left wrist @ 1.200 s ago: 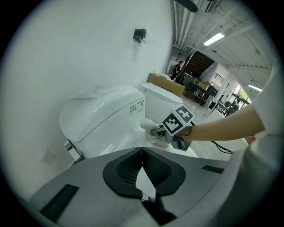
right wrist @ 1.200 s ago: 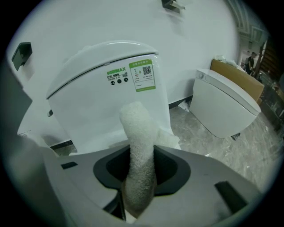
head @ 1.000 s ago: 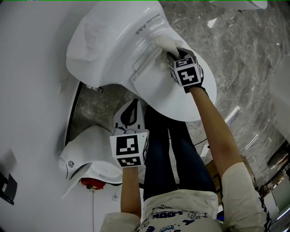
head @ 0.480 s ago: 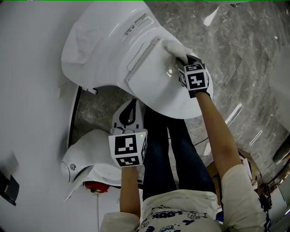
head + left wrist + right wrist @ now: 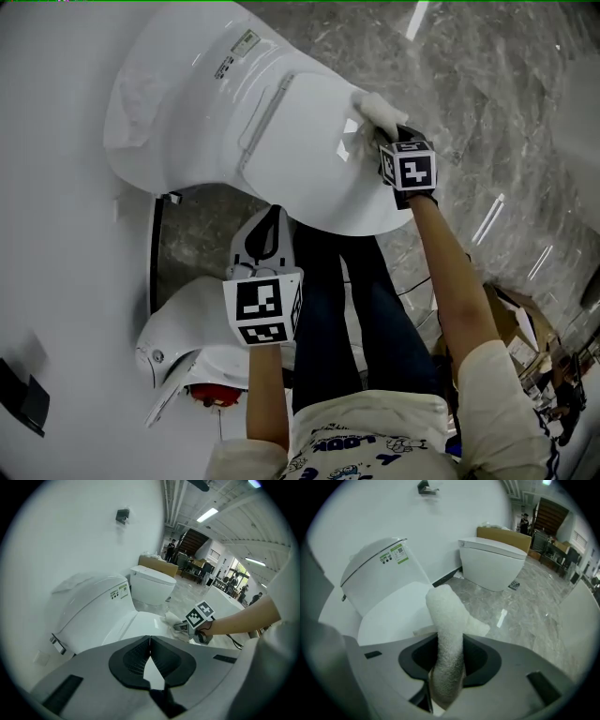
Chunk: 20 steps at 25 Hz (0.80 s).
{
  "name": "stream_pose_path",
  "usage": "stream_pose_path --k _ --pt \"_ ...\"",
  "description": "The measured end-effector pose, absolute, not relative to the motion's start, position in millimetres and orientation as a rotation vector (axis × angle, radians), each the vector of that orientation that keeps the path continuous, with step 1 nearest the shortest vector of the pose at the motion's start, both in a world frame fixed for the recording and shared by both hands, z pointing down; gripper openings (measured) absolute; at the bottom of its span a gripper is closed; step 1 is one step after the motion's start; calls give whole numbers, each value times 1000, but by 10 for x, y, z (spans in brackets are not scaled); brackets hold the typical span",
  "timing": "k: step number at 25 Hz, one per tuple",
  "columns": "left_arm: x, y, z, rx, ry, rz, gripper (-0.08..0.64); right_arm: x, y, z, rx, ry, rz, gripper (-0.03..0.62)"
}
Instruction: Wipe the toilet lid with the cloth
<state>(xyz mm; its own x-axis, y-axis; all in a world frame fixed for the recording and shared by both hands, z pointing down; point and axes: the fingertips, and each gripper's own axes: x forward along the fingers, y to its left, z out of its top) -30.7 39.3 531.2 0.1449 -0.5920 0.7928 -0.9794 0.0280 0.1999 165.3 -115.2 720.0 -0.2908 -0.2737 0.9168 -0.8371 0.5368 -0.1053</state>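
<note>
The white toilet lid lies closed, with the tank behind it. A white fluffy cloth rests on the lid's right edge, and my right gripper is shut on it. In the right gripper view the cloth sticks up between the jaws of that gripper, over the lid. My left gripper hangs shut and holding nothing below the lid's near rim. From the left gripper view, its closed jaws point at the lid and the right gripper.
A second white toilet stands at the lower left by the white wall. Grey marble floor spreads to the right. The person's legs stand just in front of the bowl. Another toilet and cardboard boxes sit farther back.
My right gripper has dragged the cloth across the lid, from beside the hinge line out to the lid's right edge. The left gripper has held its place.
</note>
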Motion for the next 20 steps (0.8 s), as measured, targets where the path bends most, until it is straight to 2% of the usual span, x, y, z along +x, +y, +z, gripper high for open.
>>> stream_pose_path --k 20 --pt "243 390 5263 1756 -1446 693 5 2879 -525 7274 1079 -1665 833 123"
